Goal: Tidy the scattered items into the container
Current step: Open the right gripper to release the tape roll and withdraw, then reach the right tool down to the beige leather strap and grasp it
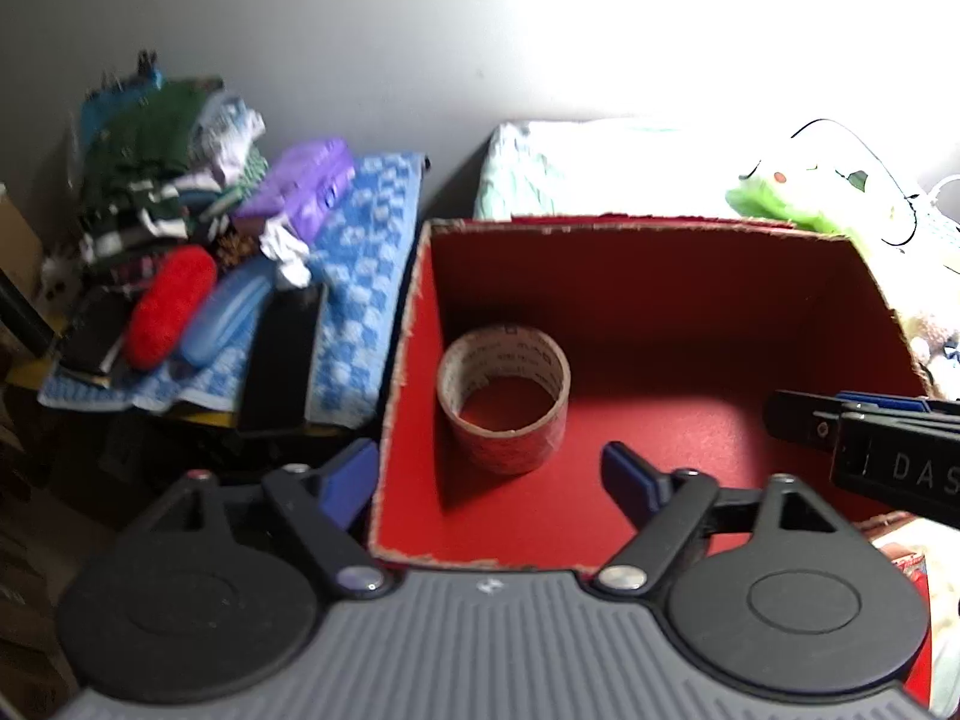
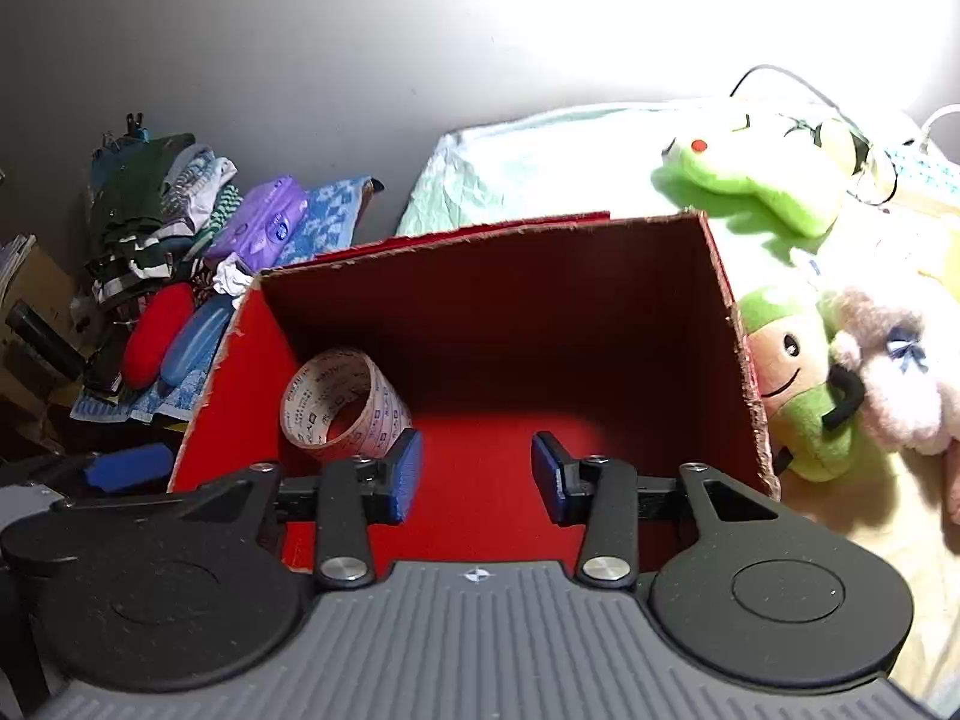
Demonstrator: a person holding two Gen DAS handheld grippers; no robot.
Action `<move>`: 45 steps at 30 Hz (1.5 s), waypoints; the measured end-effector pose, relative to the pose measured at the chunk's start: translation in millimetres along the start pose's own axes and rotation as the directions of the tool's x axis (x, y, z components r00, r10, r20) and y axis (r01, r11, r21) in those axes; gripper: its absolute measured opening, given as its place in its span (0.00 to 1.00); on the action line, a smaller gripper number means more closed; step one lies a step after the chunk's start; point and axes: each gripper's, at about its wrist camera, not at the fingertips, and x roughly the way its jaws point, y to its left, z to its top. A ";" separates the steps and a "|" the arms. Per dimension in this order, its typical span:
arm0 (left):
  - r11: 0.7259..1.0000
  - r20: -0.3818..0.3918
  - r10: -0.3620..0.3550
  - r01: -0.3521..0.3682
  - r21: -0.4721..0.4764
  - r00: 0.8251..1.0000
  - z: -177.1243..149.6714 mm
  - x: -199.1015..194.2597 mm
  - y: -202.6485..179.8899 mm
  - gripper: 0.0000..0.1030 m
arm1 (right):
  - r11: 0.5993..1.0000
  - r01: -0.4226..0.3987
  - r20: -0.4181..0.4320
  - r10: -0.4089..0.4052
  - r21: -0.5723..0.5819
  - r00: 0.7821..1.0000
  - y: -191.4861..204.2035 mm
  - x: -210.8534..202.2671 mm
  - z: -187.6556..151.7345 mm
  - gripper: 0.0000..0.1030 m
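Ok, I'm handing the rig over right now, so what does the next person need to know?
Left hand-held gripper: open, empty, over the red box's left near corner.
Right hand-held gripper: open, empty, over the box.
Done: tape roll stands inside the box.
Left: red case, blue case, black case and purple pack lie on the blue towel left of the box.

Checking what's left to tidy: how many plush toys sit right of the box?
3: green frog plush behind the red box; green smiling plush against its right wall; pink plush beside that. Others may be hidden.
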 end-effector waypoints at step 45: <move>0.933 -0.279 -0.294 0.338 0.124 0.914 -160.4 -5.9 -3.8 0.80 | 0.982 0.068 -0.065 -0.057 0.174 0.996 15.2 -50.4 -169.4 0.41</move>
